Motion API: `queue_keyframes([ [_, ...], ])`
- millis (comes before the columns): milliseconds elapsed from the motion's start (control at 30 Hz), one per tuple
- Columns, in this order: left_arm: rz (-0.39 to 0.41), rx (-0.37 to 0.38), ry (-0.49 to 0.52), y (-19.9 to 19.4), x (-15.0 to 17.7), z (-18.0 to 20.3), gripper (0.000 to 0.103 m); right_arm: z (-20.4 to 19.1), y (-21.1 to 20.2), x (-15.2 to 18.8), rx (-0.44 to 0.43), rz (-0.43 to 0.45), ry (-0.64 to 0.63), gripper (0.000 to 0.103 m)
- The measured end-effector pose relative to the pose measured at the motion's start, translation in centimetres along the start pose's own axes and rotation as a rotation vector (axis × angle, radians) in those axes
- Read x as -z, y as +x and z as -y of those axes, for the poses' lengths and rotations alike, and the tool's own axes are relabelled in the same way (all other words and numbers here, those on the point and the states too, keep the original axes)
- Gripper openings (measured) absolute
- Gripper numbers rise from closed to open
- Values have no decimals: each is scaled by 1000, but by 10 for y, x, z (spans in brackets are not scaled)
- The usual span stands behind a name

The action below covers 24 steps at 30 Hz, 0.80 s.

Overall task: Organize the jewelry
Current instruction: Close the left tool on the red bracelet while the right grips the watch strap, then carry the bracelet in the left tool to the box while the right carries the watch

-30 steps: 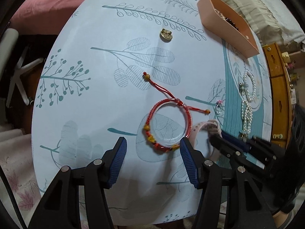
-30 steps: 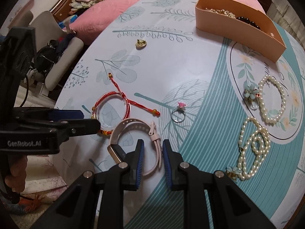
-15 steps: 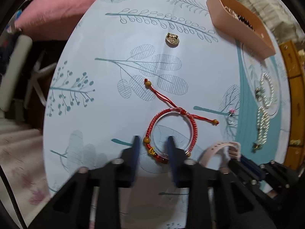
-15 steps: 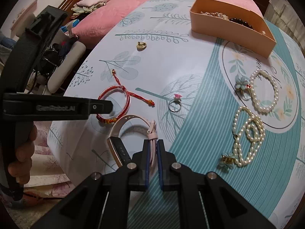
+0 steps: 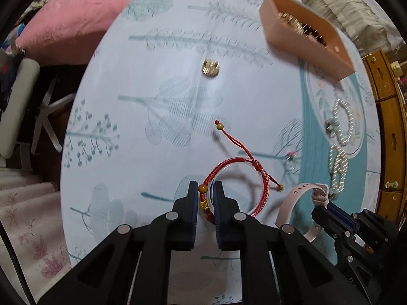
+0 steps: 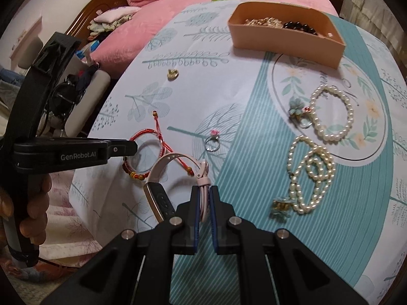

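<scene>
My left gripper (image 5: 205, 190) is shut on the beaded side of a red cord bracelet (image 5: 263, 186), lifted a little off the tablecloth; its tails hang down. It also shows in the right wrist view (image 6: 142, 137). My right gripper (image 6: 203, 198) is shut on the strap of a pink watch (image 6: 162, 198), raised off the table. The watch also shows in the left wrist view (image 5: 295, 203). A peach tray (image 6: 287, 43) holding jewelry stands at the far side.
On the cloth lie a gold charm (image 6: 173, 73), a ring with a pink stone (image 6: 212, 142), a pearl bracelet (image 6: 333, 117), a looped pearl necklace (image 6: 310, 172) and a blue flower piece (image 6: 297, 109). A pink bed (image 6: 203, 2) is beyond the table.
My left gripper went from wide open to shut on the red bracelet and lifted it. My right gripper closed fully on the pink watch strap and raised it.
</scene>
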<state>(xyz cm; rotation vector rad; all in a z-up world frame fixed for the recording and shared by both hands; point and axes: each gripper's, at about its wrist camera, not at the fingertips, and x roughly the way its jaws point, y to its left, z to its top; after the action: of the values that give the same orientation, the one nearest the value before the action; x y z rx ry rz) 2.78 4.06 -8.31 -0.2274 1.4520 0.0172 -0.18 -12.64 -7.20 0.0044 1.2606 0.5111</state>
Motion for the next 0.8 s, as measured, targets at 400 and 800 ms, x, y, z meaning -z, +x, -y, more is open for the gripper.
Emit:
queue_keyframes([
  [400,218,-5,130,-84,-78,47,9,50,-61,-51,28,169,140,7],
  [800,275,-13,169,-66,-167,112,9,130,-72,-129,-11,242,392,7],
])
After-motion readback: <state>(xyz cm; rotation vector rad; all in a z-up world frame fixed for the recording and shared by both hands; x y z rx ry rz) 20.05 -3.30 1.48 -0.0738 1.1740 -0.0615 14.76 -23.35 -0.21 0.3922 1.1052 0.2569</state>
